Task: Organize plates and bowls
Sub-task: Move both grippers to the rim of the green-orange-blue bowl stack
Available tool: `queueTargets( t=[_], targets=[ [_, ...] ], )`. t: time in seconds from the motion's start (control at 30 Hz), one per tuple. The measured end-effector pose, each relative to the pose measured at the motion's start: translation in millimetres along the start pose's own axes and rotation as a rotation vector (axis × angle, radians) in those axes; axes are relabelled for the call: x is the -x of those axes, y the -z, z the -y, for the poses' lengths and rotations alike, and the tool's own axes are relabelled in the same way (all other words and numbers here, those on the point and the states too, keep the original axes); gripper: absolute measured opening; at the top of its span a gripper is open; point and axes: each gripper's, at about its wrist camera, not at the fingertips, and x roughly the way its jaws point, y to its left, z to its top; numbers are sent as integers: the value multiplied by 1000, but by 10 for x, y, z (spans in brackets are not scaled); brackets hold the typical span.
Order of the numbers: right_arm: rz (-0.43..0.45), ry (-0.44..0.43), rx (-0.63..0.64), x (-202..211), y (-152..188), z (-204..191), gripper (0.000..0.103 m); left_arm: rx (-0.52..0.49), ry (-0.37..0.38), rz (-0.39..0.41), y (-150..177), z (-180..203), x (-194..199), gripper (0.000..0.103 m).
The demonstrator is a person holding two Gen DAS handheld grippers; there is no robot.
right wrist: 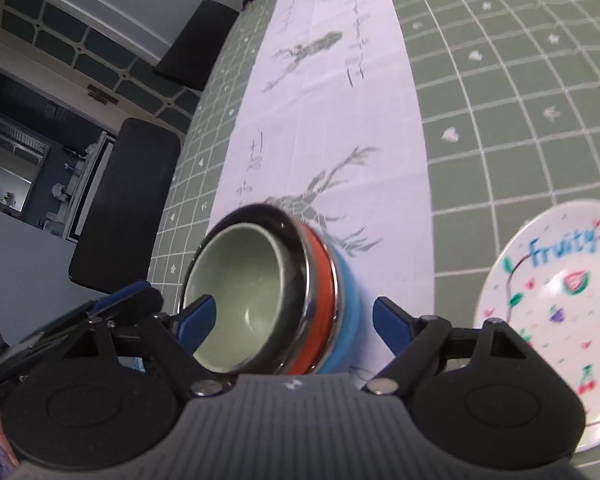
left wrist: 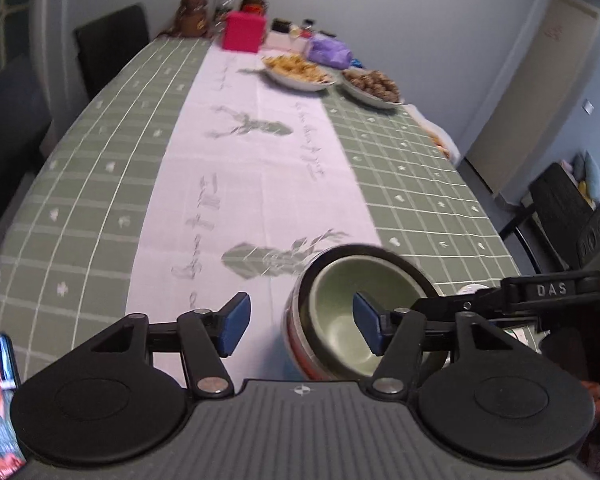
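Tilted nested bowl stack (right wrist: 260, 296), green innermost, beside fruit-patterned plate (right wrist: 560, 312).

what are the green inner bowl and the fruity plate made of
Green inner bowl: likely glazed ceramic or melamine; smooth, softly glossy inside with a thick rim. Fruity plate: white glossy glazed ceramic or melamine, printed with colored fruit drawings. Neither look settles which.

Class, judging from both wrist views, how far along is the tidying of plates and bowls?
Done: the bowls are nested in one stack. In hand: the right hand-held gripper is open around that stack; the left hand-held gripper is open beside it. Left: the fruit-patterned plate lies apart.
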Motion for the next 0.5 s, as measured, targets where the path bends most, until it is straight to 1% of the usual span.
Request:
queueTargets(
  t=[0.07, 0.1, 0.17, 0.27, 0.33, 0.4, 0.5],
  targets=[
    [-14, 15, -6, -86, 25, 10, 85, 65, 3, 4, 60, -106, -51, 78],
    [-16, 22, -10, -121, 40, 25, 85, 84, 10, 4, 84, -136, -82, 80],
    [-20, 14, -26, -166, 56, 81, 85, 131, 44, -6, 153, -199, -121, 81],
    [-32, -32, -64, -215, 63, 183, 85, 195, 93, -19, 239, -255, -206, 82],
    [-27, -49, -87, -243, 66, 242, 85, 216, 80, -19, 284, -270, -274, 82],
    [-25, -58, -101, -267, 70, 288, 85, 231, 66, -13, 318, -276, -335, 85],
    [-28, -79, -118, -293, 69, 347, 84, 240, 84, -18, 338, -265, -395, 85]
  ],
)
